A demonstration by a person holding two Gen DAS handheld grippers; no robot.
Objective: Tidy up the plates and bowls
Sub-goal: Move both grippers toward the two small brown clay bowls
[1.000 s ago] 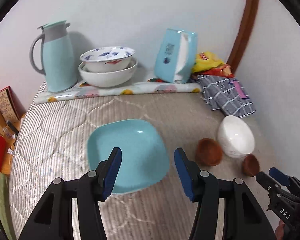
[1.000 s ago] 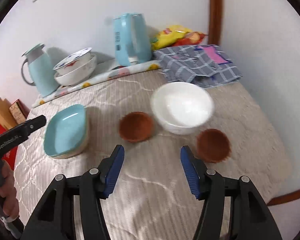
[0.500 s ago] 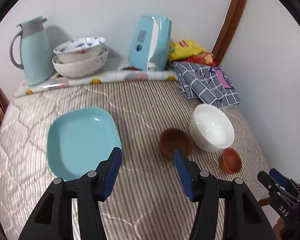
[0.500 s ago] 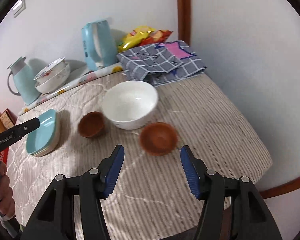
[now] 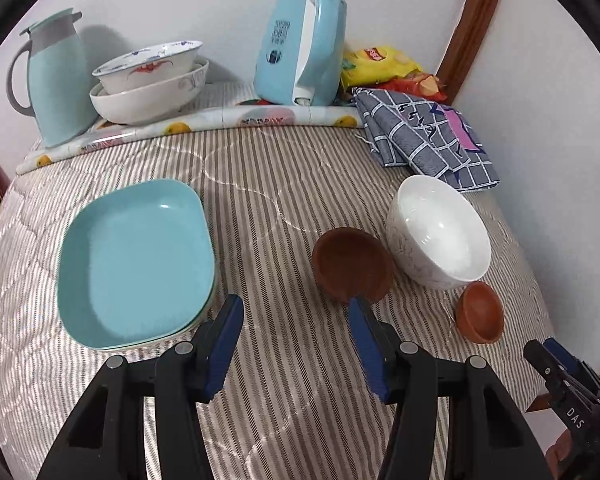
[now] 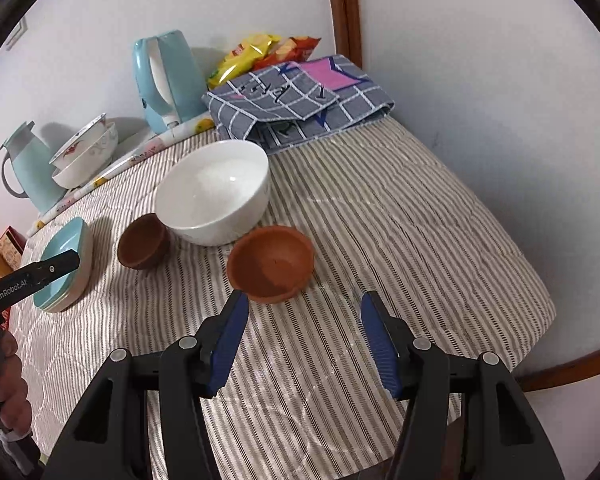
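On the striped quilted table lie stacked square teal plates (image 5: pixel 136 260) (image 6: pixel 66 264), a dark brown small bowl (image 5: pixel 352 266) (image 6: pixel 143 242), a white bowl (image 5: pixel 440 232) (image 6: pixel 214 190) and an orange-brown small bowl (image 5: pixel 480 312) (image 6: pixel 271 262). My left gripper (image 5: pixel 294 318) hovers open and empty just in front of the gap between the plates and the dark brown bowl. My right gripper (image 6: pixel 300 314) hovers open and empty just in front of the orange-brown bowl, whose near rim sits by the left fingertip. Two patterned white bowls (image 5: pixel 150 80) (image 6: pixel 86 152) are nested at the back.
At the back stand a teal thermos jug (image 5: pixel 56 76) (image 6: pixel 26 168), a teal kettle (image 5: pixel 302 48) (image 6: pixel 166 80), snack bags (image 5: pixel 380 66) (image 6: pixel 260 54) and a folded checked cloth (image 5: pixel 424 132) (image 6: pixel 296 100). The wall is close on the right. The table edge (image 6: pixel 532 292) drops off at right.
Both grippers have swung right and moved lower and closer to the table. The plates slid left in the left view; the orange-brown bowl came up to the right gripper's fingertips.
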